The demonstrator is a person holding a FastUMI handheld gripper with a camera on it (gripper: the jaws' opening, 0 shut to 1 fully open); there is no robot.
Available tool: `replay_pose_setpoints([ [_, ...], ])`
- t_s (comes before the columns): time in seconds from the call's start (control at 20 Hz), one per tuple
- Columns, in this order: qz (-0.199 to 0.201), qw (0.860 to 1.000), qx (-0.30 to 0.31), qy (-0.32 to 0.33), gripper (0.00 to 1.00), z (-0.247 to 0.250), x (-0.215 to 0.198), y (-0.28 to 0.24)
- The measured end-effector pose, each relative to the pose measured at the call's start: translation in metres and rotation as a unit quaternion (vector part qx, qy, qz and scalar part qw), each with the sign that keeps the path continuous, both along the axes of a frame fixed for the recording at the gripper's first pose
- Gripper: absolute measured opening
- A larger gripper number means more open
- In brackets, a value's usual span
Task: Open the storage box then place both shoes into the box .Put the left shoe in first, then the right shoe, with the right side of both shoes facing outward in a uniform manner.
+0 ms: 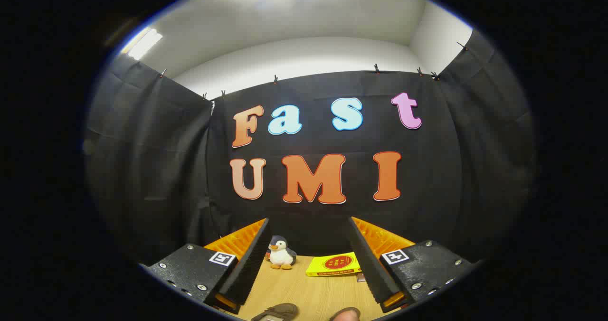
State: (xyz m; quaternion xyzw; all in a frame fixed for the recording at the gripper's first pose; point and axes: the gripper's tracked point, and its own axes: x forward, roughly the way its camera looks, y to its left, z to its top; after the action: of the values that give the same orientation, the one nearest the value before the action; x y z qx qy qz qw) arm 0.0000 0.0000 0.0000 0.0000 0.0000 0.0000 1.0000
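My gripper (308, 238) is held high and level, pointing at the booth's back wall, with its fingers wide apart and nothing between them. Two brown shoes lie on the wooden table below the fingers: one shoe (277, 312) under the left finger, and just the tip of the other shoe (346, 314) nearer the right finger. Both are cut off, so I cannot tell which is left or right.
A small penguin plush toy (281, 253) stands at the table's far edge beside the left finger. A flat yellow packet (334, 264) lies next to it, close to the right finger. The wooden table (308, 292) ends at the black cloth wall.
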Motion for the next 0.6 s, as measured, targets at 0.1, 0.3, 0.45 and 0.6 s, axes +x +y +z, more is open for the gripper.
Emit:
replay_pose_setpoints([
  [0.1, 0.001, 1.000, -0.001, 0.003, 0.96, -0.0013, -0.0007, 0.0001],
  [0.3, 0.000, 1.000, -0.007, -0.005, 0.96, 0.0023, -0.0023, 0.0000],
  [0.45, 0.002, 1.000, -0.007, -0.006, 0.96, 0.0027, -0.0015, 0.0009],
  [0.6, 0.002, 1.000, -0.006, -0.004, 0.96, 0.0006, -0.0025, 0.0014],
])
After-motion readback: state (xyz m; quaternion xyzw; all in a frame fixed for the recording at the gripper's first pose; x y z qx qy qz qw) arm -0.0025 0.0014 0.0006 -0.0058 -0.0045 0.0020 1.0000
